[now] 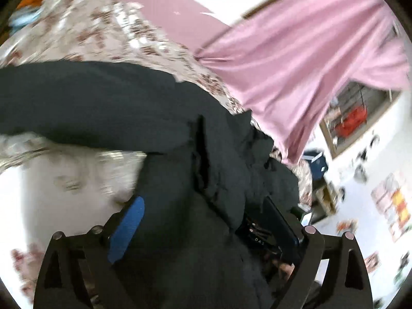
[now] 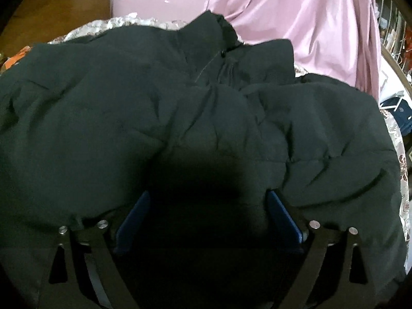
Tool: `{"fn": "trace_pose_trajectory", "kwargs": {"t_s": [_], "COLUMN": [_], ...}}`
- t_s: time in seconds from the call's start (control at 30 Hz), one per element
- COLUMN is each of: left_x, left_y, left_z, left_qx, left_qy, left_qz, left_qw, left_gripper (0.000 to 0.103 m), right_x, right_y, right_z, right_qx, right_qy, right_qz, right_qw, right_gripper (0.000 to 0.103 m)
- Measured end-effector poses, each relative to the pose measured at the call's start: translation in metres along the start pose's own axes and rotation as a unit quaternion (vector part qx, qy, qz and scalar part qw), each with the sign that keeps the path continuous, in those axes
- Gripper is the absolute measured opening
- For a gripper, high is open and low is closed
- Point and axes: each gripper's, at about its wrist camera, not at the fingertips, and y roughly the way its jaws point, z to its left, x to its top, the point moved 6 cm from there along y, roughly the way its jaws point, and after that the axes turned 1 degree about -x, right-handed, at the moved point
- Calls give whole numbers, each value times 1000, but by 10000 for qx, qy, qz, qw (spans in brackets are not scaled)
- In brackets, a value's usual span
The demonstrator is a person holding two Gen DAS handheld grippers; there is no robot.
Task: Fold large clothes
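A large dark padded jacket [image 2: 103,103] lies spread over the bed, collar [image 2: 219,33] at the far side and one sleeve folded across the body. My right gripper [image 2: 208,198] stands open low over the jacket's near part, its blue pads [image 2: 136,216] wide apart with dark fabric between and under them. In the left wrist view the jacket [image 1: 103,97] lies bunched, a sleeve stretching to the left. My left gripper [image 1: 203,206] is open too, one blue pad [image 1: 128,229] at the jacket's edge and cloth lying loose between the fingers.
A floral bedsheet [image 1: 90,31] covers the bed under the jacket. A pink curtain [image 2: 309,20] hangs beyond the far right side, and a wooden headboard [image 2: 59,7] stands at the far left. A blue box [image 1: 316,162] sits past the bed's right edge. An orange item [image 2: 18,56] lies far left.
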Motion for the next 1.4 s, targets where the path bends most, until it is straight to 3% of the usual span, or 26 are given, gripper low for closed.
{"fn": "trace_pose_trajectory", "kwargs": {"t_s": [0.07,0.13,0.23,0.3,0.33,0.43,0.47,0.57,0.63,0.67,0.7,0.73,0.77,0.83,1.07,1.2,1.3,1.4], "left_x": [7,21,38,44,45,46,47,49,54,59,63,67,70,83,121,146,156,147], "left_y": [-20,-45,-75,-90,-97,-108,-107,-98,-90,-88,-84,-82,-84,-81,-107,-120,-116,-108], "left_z": [27,64,113,155,174,211,218,227,225,225,222,218,218,212,135,48,-30,-98], "left_qx": [511,1206,1550,1406,1119,593,531,548,665,707,754,818,912,1020,1640,1634,1392,1137], "left_qy": [-283,-492,-1066,-2053,-2642,-3690,-3846,-4011,-3977,-3908,-3761,-3572,-3434,-3094,-1396,10,1211,2208], "left_qz": [-180,-571,-1031,-1229,-1414,-1985,-2062,-2098,-2110,-2063,-2006,-1963,-1887,-1794,-2371,-2543,-2487,-2346], "left_qw": [9981,9898,9767,9607,9475,9061,8982,8900,8904,8942,9015,9095,9155,9283,9473,9532,9509,9398], "left_gripper": [94,96,96,96,96,96,96,96,95,95,87,62,51,17,7,7,7,7], "right_x": [-1,1,0,-8,-9,-10,-7,-4,-4,-5,-4,-3,-2,-1,1,2,6,9], "right_y": [-6,-11,-13,-12,-12,-12,-11,-11,-11,-12,-12,-11,-12,-19,-39,-57,-78,-99], "right_z": [-1,-1,-1,-5,-3,-1,-2,-3,-3,-3,-2,-2,-2,-3,-7,-18,-28,-43], "right_qx": [85,274,433,440,440,437,438,451,448,444,438,432,422,326,170,89,296,725], "right_qy": [75,198,328,327,315,284,277,264,257,252,245,239,234,236,311,503,783,1237], "right_qz": [-161,-317,-384,-370,-356,-348,-348,-304,-292,-296,-302,-308,-325,-514,-1046,-1430,-1669,-1793], "right_qw": [9998,9989,9978,9978,9979,9980,9981,9982,9982,9983,9983,9983,9983,9979,9939,9884,9824,9733], "right_gripper": [93,97,101,101,101,101,101,101,101,101,101,101,101,101,101,101,101,101]}}
